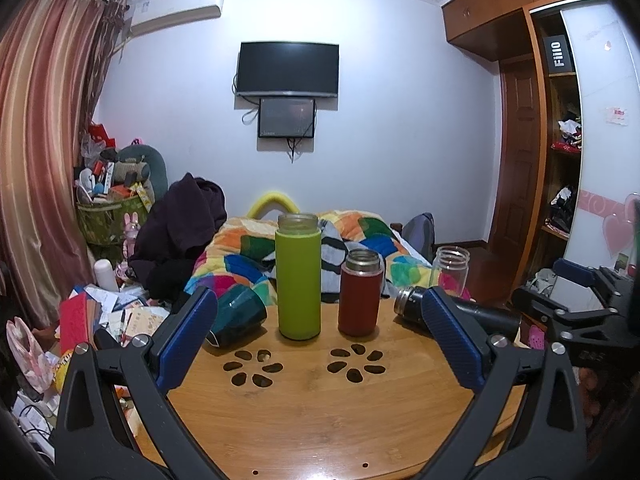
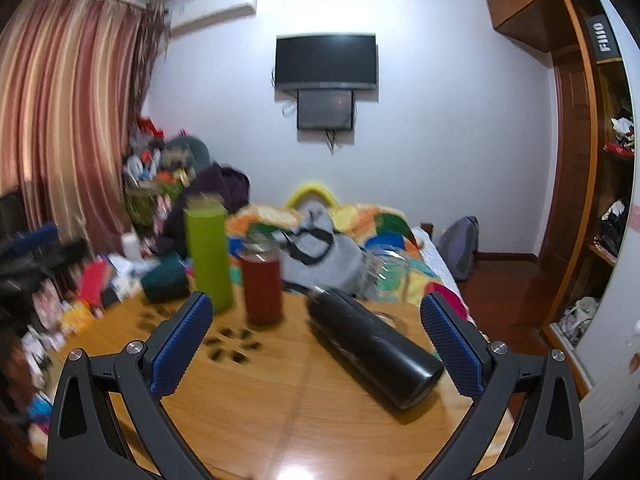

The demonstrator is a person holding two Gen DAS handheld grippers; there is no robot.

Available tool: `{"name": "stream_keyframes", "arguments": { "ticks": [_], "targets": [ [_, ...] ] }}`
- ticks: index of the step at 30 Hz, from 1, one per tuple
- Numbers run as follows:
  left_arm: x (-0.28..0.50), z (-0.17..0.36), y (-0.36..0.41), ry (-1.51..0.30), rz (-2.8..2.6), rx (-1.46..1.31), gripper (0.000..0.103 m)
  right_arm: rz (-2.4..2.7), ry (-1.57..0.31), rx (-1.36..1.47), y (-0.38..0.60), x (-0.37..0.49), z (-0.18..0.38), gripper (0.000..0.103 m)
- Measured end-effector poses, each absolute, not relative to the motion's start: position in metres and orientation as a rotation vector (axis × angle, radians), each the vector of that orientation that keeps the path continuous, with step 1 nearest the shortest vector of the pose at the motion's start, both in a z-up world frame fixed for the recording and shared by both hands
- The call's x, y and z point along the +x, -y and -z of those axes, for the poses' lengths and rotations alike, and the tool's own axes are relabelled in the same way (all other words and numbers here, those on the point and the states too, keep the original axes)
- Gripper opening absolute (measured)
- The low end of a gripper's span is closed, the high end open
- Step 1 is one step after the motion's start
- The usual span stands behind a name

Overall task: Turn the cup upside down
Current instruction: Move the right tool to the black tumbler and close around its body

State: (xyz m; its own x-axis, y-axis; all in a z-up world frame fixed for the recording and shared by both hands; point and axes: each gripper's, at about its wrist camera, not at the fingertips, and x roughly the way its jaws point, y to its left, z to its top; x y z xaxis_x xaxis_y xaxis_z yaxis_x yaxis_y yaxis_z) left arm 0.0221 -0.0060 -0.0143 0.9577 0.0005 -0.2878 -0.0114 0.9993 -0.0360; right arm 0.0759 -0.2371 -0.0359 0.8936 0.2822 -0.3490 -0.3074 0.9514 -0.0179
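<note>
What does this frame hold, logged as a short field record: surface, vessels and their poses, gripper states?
surface: round wooden table
upright: tall green bottle; short red flask; clear glass jar
on side: dark teal cup; black steel bottle
left gripper: open, holding nothing
right gripper: open, black bottle lying between its fingers, no contact visible

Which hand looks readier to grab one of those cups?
Probably the right gripper: the lying black bottle sits between its open fingers. The left gripper is open too, but farther back from the green bottle.
</note>
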Motion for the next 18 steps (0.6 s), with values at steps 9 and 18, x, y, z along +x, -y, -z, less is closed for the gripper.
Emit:
{"name": "stream_keyframes", "arguments": {
  "ticks": [9,18],
  "targets": [
    [0.046,0.035,0.016,-0.382,0.005,-0.013,0.103,-0.242,-0.645,-0.247,0.288,0.172,0.111,0.103],
    [0.061,0.054,0.031,-0.455,0.029,0.036,0.103,-0.417,-0.773,-0.131,0.315,0.2,0.135,0.088]
  ]
}}
